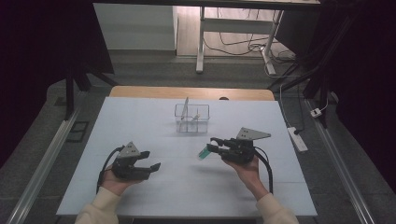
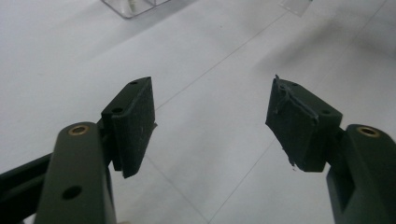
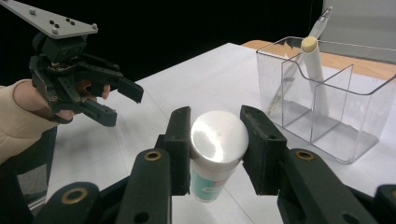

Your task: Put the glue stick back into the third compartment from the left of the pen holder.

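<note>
My right gripper [image 3: 215,151] is shut on a small tube with a silver cap and a teal and white label [image 3: 214,154]; in the high view the tube [image 1: 204,152] sticks out to the left of that gripper [image 1: 214,143], above the white table. My left gripper [image 1: 152,159] stands open at the front left, its pads [image 2: 133,123] wide apart with bare table between them. It shows farther off in the right gripper view [image 3: 119,105], held by a hand. A clear divided holder [image 1: 192,118] stands at the middle back with a pen [image 3: 310,39] and a cream-tipped stick [image 3: 314,65] upright in it.
The white table top [image 1: 187,186] ends in a wooden strip [image 1: 140,91] at the back. A power strip [image 1: 297,139] lies on the floor off the table's right edge. Desk legs and cables stand beyond the table.
</note>
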The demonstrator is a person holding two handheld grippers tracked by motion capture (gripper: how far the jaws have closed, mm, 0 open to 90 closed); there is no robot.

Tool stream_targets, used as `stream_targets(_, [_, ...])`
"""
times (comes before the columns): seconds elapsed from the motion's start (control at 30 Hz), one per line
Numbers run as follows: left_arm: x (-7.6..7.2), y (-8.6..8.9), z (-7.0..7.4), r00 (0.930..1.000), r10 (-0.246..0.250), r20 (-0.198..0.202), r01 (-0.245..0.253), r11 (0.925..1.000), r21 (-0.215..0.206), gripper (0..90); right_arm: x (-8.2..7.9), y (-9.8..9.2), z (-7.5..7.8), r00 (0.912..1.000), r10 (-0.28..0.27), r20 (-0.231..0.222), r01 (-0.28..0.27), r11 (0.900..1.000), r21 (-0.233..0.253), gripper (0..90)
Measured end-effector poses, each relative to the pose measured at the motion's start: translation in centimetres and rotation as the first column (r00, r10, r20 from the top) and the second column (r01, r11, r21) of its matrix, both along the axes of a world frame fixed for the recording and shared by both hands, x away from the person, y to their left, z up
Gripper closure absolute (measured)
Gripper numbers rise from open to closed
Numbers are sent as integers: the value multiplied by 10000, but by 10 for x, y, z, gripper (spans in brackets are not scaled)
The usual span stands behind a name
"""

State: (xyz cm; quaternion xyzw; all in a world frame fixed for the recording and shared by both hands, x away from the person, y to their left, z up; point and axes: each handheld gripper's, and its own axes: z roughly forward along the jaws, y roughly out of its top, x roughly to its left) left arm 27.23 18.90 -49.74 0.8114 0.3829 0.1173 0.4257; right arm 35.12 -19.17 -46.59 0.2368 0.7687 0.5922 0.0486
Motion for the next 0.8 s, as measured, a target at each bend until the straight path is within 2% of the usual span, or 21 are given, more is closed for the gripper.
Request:
stream_targets(0.37, [1,5,-4,9999,-105,-69,105,9999,1,322,4,-5,4,9998,-146,125,146,9999,34,644])
stream_targets(0.8, [-1,11,-3,10000,-29,-55,29,9999,-102,307,4,-15,26,9975,-462,527,442,9983,388,644])
